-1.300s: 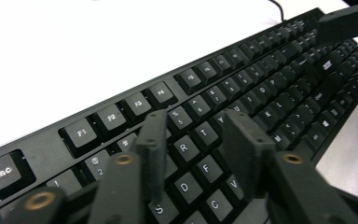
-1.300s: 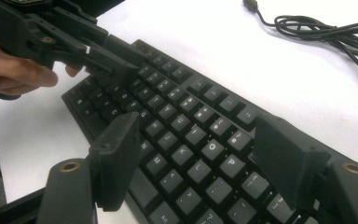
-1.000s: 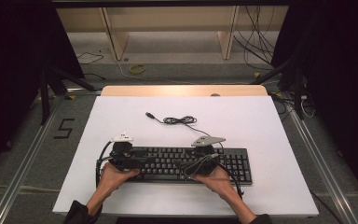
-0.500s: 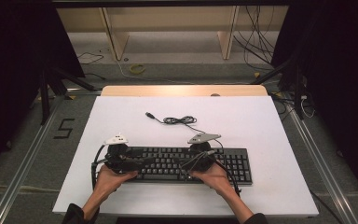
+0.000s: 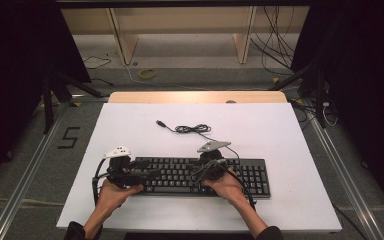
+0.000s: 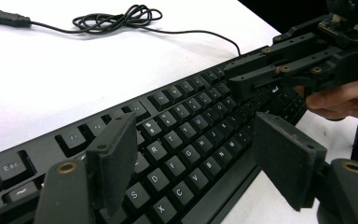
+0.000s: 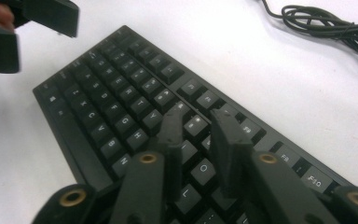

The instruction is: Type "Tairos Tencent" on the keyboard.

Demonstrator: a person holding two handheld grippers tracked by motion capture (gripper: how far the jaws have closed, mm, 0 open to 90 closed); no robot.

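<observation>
I have a black keyboard (image 5: 200, 176) lying flat near my edge of the white table (image 5: 280, 135), its long side running left to right, and both hands are working over it. My left gripper (image 6: 193, 156) sits at the keyboard's left end; in the left gripper view its two black jaws stand wide apart over the letter rows, with nothing pinched between them, and they have just been opening. I can read Esc at the near corner there, then S, D, C and neighbouring keys between the pads. My right gripper (image 7: 198, 135) hangs over the middle-right of the keys; its jaws have just been closing and now stand close together with only a narrow gap, their tips low over the keys near the O and L. I cannot tell whether the tips actually press a key, and I see nothing gripped between them. From the high view the left gripper (image 5: 121, 167) and right gripper (image 5: 211, 161) are well apart along the board. The keyboard's cable (image 5: 192, 129) runs from its back edge to a loose coil farther up the table, ending in a USB plug (image 5: 161, 123) lying free on the white surface.
</observation>
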